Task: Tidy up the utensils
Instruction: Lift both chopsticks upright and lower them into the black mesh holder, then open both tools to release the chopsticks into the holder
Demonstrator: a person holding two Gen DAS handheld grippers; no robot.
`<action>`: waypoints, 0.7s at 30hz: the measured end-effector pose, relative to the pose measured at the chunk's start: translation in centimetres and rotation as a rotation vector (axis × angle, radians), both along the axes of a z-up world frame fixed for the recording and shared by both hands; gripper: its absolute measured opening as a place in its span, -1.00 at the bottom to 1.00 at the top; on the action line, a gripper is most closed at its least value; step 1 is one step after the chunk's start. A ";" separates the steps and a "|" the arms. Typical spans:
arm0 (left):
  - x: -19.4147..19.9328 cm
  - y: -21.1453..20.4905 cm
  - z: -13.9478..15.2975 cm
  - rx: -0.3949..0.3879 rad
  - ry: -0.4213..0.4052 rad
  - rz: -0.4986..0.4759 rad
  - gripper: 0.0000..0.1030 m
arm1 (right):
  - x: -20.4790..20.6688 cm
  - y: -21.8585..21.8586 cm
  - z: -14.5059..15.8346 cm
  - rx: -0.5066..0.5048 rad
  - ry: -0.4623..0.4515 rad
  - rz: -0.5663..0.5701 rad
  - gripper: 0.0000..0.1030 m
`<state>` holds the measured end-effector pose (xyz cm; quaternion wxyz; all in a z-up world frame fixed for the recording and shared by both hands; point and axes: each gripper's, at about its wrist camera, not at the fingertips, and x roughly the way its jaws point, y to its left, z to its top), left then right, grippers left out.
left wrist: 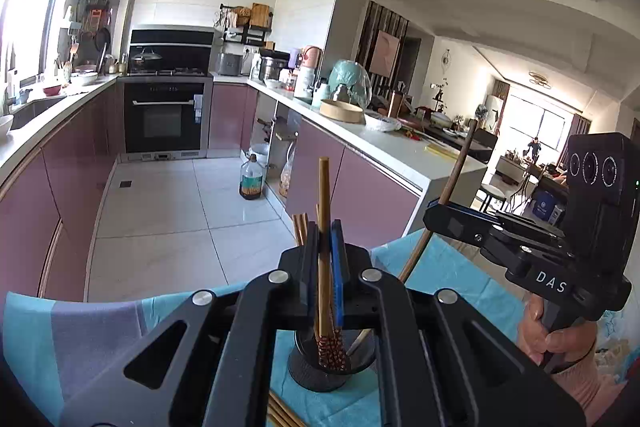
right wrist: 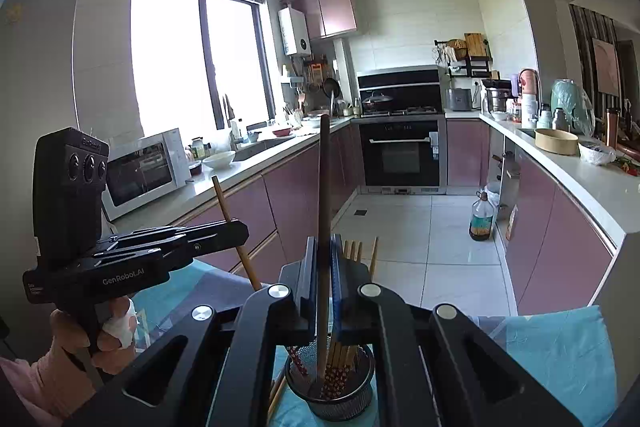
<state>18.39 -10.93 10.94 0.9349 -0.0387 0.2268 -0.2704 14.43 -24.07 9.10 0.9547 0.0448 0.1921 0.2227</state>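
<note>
A dark mesh utensil holder (left wrist: 328,367) (right wrist: 332,383) stands on a turquoise cloth, with several bamboo chopsticks in it, their red-patterned ends down. My left gripper (left wrist: 326,247) is shut on a light bamboo chopstick (left wrist: 323,195), upright over the holder with its patterned end inside. My right gripper (right wrist: 324,267) is shut on a dark brown chopstick (right wrist: 324,179), upright with its lower end in the holder. In the left wrist view the right gripper (left wrist: 440,211) holds that dark stick at the right. In the right wrist view the left gripper (right wrist: 236,227) shows at the left.
Loose bamboo chopsticks (left wrist: 284,413) lie on the turquoise cloth (left wrist: 440,267) by the holder's base. Beyond the table edge is a tiled kitchen floor with an oil bottle (left wrist: 251,179), pink cabinets, an oven, and cluttered counters on both sides.
</note>
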 end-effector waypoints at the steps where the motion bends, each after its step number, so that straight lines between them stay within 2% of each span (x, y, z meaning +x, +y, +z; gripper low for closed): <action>1: 0.3 -0.3 -0.5 0.008 0.017 -0.003 -0.87 | 0.3 0.2 -0.4 -0.004 0.015 0.001 -0.90; 9: 3.3 -1.1 -4.8 0.053 0.147 -0.037 -0.87 | 2.8 1.0 -4.2 -0.034 0.150 0.001 -0.90; 13: 4.4 -0.6 -6.2 0.059 0.161 -0.034 -0.87 | 3.8 1.2 -5.3 -0.042 0.201 0.002 -0.90; 21: 6.3 -0.6 -7.3 0.076 0.184 -0.022 -0.80 | 4.8 1.4 -5.8 -0.050 0.229 -0.027 -0.86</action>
